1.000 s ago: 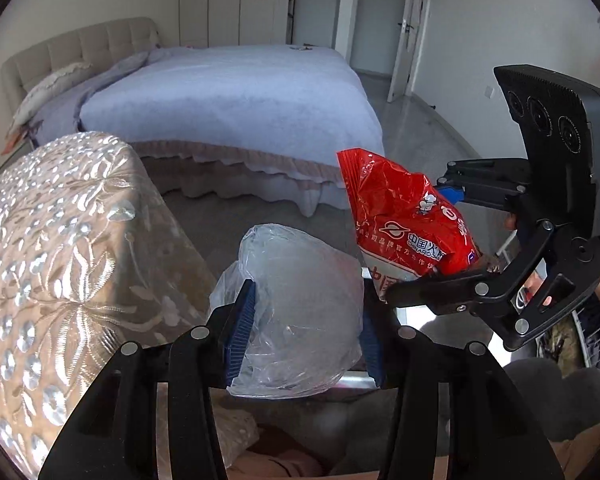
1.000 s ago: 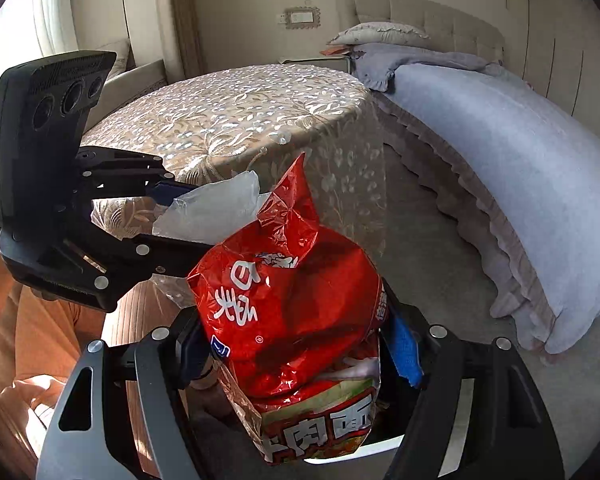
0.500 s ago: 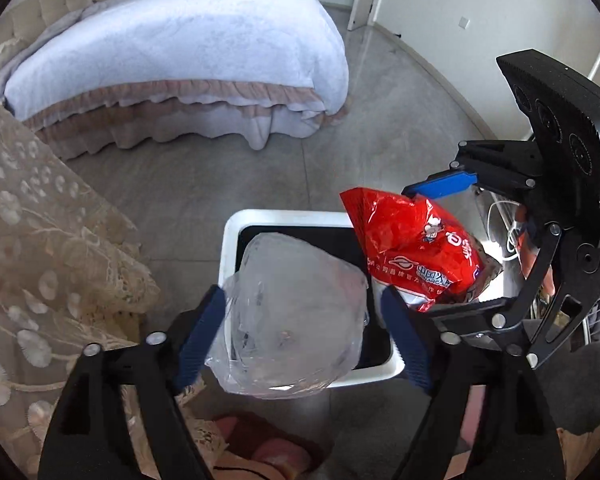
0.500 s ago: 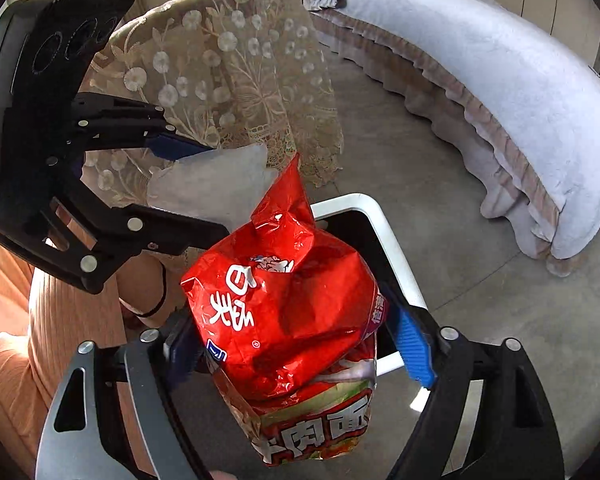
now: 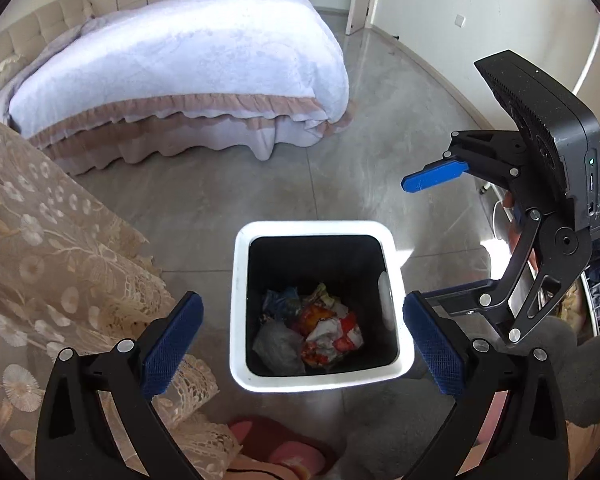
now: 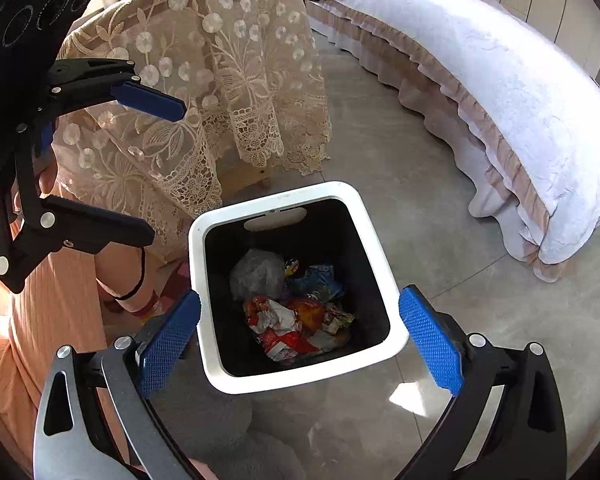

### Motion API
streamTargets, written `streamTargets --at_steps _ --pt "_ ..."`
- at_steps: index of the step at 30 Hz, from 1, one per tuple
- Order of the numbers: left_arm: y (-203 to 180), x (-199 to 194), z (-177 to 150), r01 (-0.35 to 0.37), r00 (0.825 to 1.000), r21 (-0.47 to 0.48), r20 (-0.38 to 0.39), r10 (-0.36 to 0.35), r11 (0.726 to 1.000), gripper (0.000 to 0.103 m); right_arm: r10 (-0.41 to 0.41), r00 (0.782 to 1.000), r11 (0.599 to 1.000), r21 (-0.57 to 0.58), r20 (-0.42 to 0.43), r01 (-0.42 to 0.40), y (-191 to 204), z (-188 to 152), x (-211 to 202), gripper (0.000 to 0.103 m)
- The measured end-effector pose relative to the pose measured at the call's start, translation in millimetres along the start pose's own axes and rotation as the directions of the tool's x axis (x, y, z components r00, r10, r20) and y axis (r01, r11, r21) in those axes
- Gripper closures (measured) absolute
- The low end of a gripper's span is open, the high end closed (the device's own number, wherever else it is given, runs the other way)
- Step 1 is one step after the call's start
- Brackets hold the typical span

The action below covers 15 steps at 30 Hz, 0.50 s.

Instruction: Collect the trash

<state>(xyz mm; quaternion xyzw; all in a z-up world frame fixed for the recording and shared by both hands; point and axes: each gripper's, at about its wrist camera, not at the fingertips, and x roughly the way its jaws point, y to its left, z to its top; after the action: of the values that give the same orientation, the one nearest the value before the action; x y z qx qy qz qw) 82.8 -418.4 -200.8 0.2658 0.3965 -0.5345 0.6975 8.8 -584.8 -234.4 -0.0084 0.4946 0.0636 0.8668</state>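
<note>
A bedroom with grey floor. Directly below both tools stands the white-rimmed trash bin (image 5: 396, 280); the red snack wrapper (image 6: 284, 332) and clear plastic bag (image 6: 258, 274) lie inside. The left gripper (image 5: 300, 344) and right gripper (image 6: 300, 336) are spread wide, holding nothing. Best lift them straight up, clear of the rim.

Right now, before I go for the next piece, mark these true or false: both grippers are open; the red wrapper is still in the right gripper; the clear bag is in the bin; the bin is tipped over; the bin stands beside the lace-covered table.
1. Both grippers are open. True: left gripper and right gripper are spread and hold nothing.
2. The red wrapper is still in the right gripper. False: the red wrapper lies in the bin.
3. The clear bag is in the bin. True.
4. The bin is tipped over. False: it stands upright on the floor.
5. The bin stands beside the lace-covered table. True.
</note>
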Motion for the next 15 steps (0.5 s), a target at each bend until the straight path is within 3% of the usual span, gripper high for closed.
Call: streamTargets --at_steps 4,8,15 --pt "0 -33 2 -0.039 0.995 -0.024 0.092 0.041 0.999 0.005 -0.015 0.997 0.999 -0.03 0.071 0.017 12 15 -21 0.004" --pt "-1 -71 -5 -0.107 0.978 -0.046 0.174 0.113 0.993 0.005 -0.026 0.985 0.998 -0.058 0.169 0.036 27 34 -45 0.004" --pt "1 -139 -23 -0.259 0.91 -0.136 0.297 0.288 0.956 0.005 0.012 0.945 0.993 -0.117 0.328 0.028 71 71 -82 0.004"
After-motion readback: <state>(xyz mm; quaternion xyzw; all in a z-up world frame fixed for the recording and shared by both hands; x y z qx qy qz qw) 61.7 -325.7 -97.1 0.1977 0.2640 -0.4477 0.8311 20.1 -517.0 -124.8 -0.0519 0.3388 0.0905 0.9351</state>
